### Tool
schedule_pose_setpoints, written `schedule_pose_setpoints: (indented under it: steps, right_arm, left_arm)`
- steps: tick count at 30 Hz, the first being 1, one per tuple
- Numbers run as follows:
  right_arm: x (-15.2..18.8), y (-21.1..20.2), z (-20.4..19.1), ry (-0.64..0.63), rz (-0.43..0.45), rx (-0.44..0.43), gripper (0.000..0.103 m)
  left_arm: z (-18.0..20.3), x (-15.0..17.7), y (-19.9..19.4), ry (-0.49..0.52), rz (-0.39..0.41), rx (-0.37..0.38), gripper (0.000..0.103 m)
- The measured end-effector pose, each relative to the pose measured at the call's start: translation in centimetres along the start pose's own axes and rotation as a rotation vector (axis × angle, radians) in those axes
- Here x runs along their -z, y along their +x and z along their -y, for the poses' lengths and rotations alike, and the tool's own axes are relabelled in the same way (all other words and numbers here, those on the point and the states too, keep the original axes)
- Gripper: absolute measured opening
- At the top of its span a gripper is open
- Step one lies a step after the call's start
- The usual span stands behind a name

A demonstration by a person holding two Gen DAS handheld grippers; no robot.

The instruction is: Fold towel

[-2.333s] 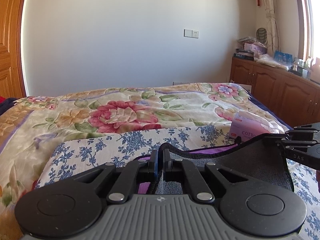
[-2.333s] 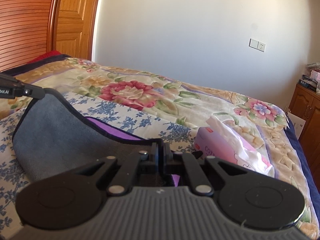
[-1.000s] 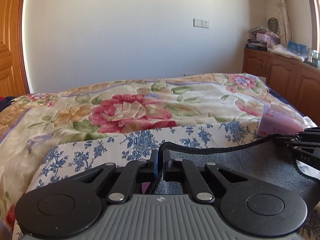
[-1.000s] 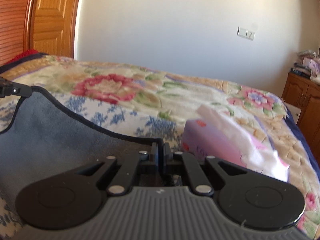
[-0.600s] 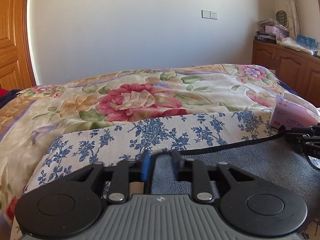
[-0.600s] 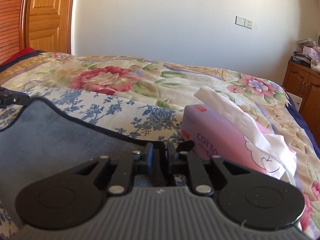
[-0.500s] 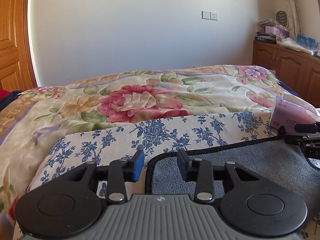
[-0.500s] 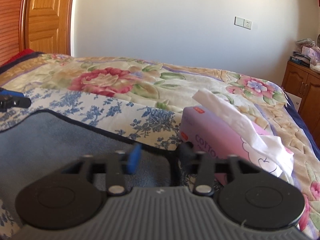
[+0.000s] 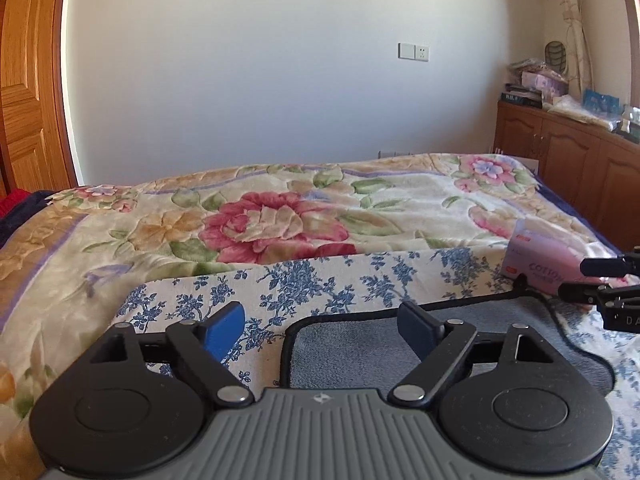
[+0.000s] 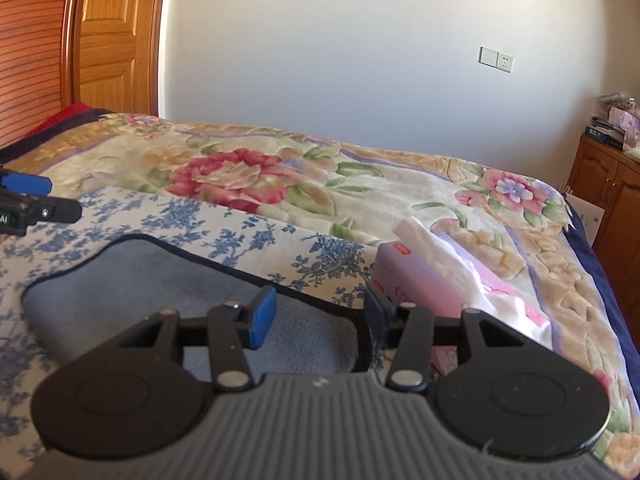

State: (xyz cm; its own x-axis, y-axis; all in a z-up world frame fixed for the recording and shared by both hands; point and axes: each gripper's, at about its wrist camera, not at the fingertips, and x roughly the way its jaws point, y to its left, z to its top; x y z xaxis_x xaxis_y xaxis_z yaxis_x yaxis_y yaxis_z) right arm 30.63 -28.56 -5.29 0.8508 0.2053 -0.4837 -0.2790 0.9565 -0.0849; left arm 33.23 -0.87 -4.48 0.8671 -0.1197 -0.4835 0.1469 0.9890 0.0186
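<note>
A grey towel with a black border (image 9: 360, 344) lies flat on a blue-flowered white cloth (image 9: 304, 280) on the bed. My left gripper (image 9: 320, 326) is open and empty just above the towel's far left corner. My right gripper (image 10: 318, 314) is open and empty above the towel (image 10: 160, 292) at its far right corner. The right gripper shows at the right edge of the left wrist view (image 9: 600, 280). The left gripper shows at the left edge of the right wrist view (image 10: 36, 196).
A pink tissue box (image 10: 432, 292) with white tissue sticking out lies on the bed right of the towel; it also shows in the left wrist view (image 9: 540, 256). A floral blanket (image 9: 280, 216) covers the bed. Wooden cabinets (image 9: 568, 156) stand at the right, a wooden door (image 10: 108, 40) at the left.
Both grippers held the towel's edge, carried it forward and down onto the cloth, then opened and let go. The towel now lies flat and both jaws stand wide apart.
</note>
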Motion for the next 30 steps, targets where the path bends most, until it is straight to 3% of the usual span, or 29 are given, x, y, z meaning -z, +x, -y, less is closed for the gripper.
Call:
schedule_pose_setpoints:
  steps: [4, 14, 18, 22, 26, 30]
  right_arm:
    - [0.2, -2.0, -0.1, 0.037, -0.002, -0.004, 0.050]
    - [0.4, -5.4, -0.3, 0.086, 0.019, 0.007, 0.053]
    - [0.6, -6.2, -0.3, 0.112, 0.027, 0.013, 0.061]
    - [0.8, -6.6, -0.4, 0.120, 0.038, 0.028, 0.083]
    - [1.2, -6.6, -0.4, 0.124, 0.036, 0.034, 0.089]
    - [1.6, -6.8, -0.5, 0.124, 0.033, 0.036, 0.103]
  left_arm:
    - [0.7, -0.8, -2.2, 0.012, 0.032, -0.004, 0.097]
    - [1.8, -2.0, -6.2, 0.034, 0.051, -0.011, 0.102]
    - [2.5, -1.8, -7.3, 0.051, 0.051, -0.008, 0.103]
    - [3.1, -1.4, -8.1, 0.063, 0.048, -0.001, 0.103]
    - [3.8, -1.0, -8.6, 0.075, 0.046, 0.004, 0.103]
    - [4.2, -0.8, -9.2, 0.076, 0.047, 0.007, 0.103]
